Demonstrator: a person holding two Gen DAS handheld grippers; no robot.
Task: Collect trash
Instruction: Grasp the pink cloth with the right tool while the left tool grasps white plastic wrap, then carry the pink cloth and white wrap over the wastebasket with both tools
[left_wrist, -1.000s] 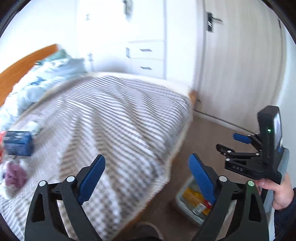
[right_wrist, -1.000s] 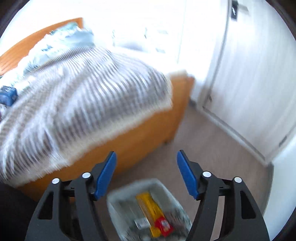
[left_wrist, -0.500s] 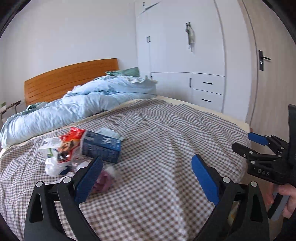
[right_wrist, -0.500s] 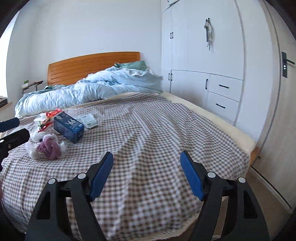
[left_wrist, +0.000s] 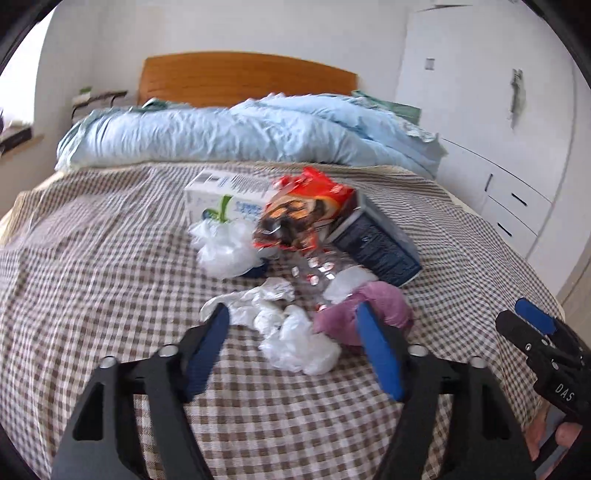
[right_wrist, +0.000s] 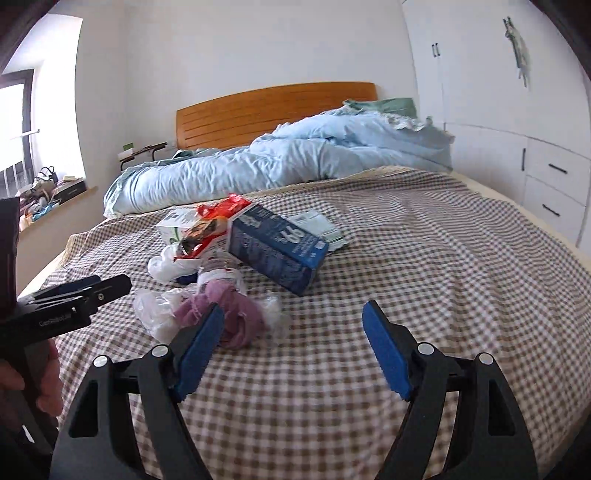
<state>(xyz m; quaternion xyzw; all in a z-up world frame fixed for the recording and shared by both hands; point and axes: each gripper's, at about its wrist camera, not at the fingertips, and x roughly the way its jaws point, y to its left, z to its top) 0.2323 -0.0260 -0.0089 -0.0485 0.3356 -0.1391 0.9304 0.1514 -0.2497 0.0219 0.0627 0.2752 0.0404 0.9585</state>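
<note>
A pile of trash lies on the checked bedspread (left_wrist: 92, 280): a dark blue carton (left_wrist: 376, 243), a red snack wrapper (left_wrist: 303, 210), a white box (left_wrist: 221, 199), a purple wad (left_wrist: 384, 306) and crumpled white plastic (left_wrist: 295, 339). My left gripper (left_wrist: 292, 310) hovers just before the pile with its jaws closing; the crumpled plastic sits between the pads, not pressed. My right gripper (right_wrist: 292, 310) is open over bare bedspread, with the purple wad (right_wrist: 236, 317) beside its left finger and the blue carton (right_wrist: 273, 251) beyond. Each gripper shows at the edge of the other's view.
A light blue duvet (right_wrist: 280, 158) is heaped before the wooden headboard (right_wrist: 273, 107). A white wardrobe with drawers (right_wrist: 546, 173) runs along the right. A cluttered windowsill (right_wrist: 48, 188) and a small bedside table (right_wrist: 142, 151) are at the left. A folded leaflet (right_wrist: 321, 229) lies behind the carton.
Both views swung from the floor bin and the bed's side onto the trash pile on the bed. The left jaws have narrowed around the crumpled plastic.
</note>
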